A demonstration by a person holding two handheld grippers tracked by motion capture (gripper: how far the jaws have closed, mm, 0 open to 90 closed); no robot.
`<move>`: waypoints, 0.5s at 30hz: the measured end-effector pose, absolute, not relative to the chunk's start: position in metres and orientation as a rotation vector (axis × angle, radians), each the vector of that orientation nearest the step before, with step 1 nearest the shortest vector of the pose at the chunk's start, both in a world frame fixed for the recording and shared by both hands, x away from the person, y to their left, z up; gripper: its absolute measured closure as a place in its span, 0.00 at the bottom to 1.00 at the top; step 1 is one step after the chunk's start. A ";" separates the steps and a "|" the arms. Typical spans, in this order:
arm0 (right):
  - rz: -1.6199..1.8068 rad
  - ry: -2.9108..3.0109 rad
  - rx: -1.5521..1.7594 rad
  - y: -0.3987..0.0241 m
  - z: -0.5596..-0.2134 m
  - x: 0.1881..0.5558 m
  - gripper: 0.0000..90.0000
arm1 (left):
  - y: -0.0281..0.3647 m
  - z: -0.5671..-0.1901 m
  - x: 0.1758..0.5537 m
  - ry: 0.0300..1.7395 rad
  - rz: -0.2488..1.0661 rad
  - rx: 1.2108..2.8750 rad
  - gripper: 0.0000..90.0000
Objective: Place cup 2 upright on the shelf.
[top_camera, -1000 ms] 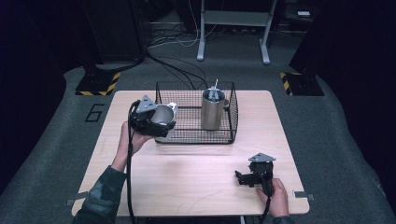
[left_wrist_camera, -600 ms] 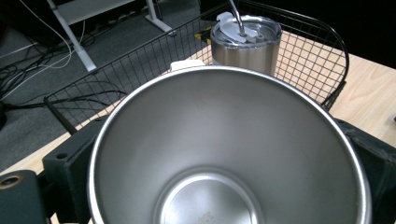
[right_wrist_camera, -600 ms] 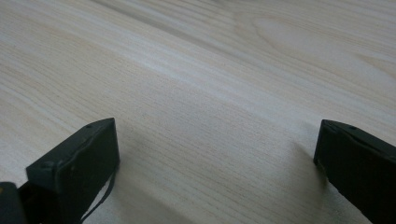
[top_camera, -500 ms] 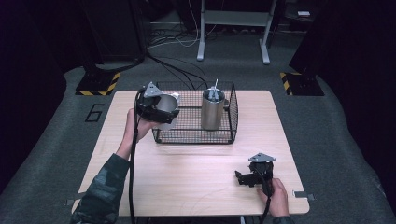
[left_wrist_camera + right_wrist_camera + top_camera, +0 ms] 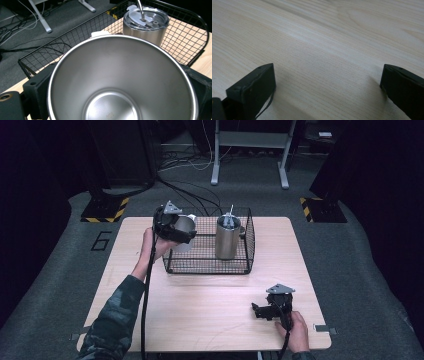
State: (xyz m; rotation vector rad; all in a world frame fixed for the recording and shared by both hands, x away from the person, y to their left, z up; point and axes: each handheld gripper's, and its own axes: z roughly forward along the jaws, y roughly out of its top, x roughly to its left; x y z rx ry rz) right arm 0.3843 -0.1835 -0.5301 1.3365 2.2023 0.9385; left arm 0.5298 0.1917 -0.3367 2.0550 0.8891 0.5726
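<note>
My left gripper (image 5: 176, 226) pinches an open steel cup (image 5: 122, 80) above the basket's (image 5: 248, 240) left rim, beside the lidded tumbler (image 5: 228, 238) inside. I judge placing is in hand; next, lower it in. My right gripper (image 5: 270, 310) rests spread on the table (image 5: 317, 45).

Brushed steel cup (image 5: 120, 82), black wire basket (image 5: 210, 269), pale wood-grain table (image 5: 317, 50).

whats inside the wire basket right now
One lidded steel tumbler with a straw stands in the wire basket. The left tongs' open cup covers the basket's near-left corner.
</note>
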 end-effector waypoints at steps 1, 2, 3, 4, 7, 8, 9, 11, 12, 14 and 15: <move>0.939 2.202 1.336 -0.184 -0.530 0.384 0.00 | 0.191 -0.338 0.532 0.896 0.574 2.060 0.06; 0.939 2.203 1.336 -0.184 -0.530 0.384 0.00 | 0.189 -0.340 0.535 0.897 0.578 2.070 0.06; 0.938 2.203 1.336 -0.184 -0.530 0.384 0.00 | 0.188 -0.341 0.537 0.898 0.580 2.084 0.06; 0.939 2.202 1.336 -0.184 -0.530 0.384 0.00 | 0.186 -0.344 0.539 0.898 0.582 2.084 0.06; 0.939 2.202 1.336 -0.184 -0.530 0.384 0.00 | 0.184 -0.350 0.545 0.914 0.563 2.103 0.06; 0.938 2.202 1.336 -0.184 -0.530 0.384 0.00 | 0.184 -0.353 0.547 0.922 0.557 2.104 0.06; 0.939 2.202 1.336 -0.184 -0.530 0.384 0.00 | 0.183 -0.355 0.549 0.927 0.554 2.110 0.06; 0.935 2.204 1.333 -0.184 -0.530 0.384 0.00 | 0.182 -0.359 0.553 0.935 0.547 2.120 0.06; 0.935 2.204 1.333 -0.184 -0.530 0.384 0.00 | 0.181 -0.361 0.555 0.939 0.546 2.115 0.06; 0.935 2.204 1.333 -0.184 -0.530 0.384 0.00 | 0.180 -0.363 0.558 0.944 0.539 2.131 0.06; 0.935 2.204 1.333 -0.184 -0.530 0.384 0.00 | 0.178 -0.365 0.560 0.948 0.540 2.130 0.06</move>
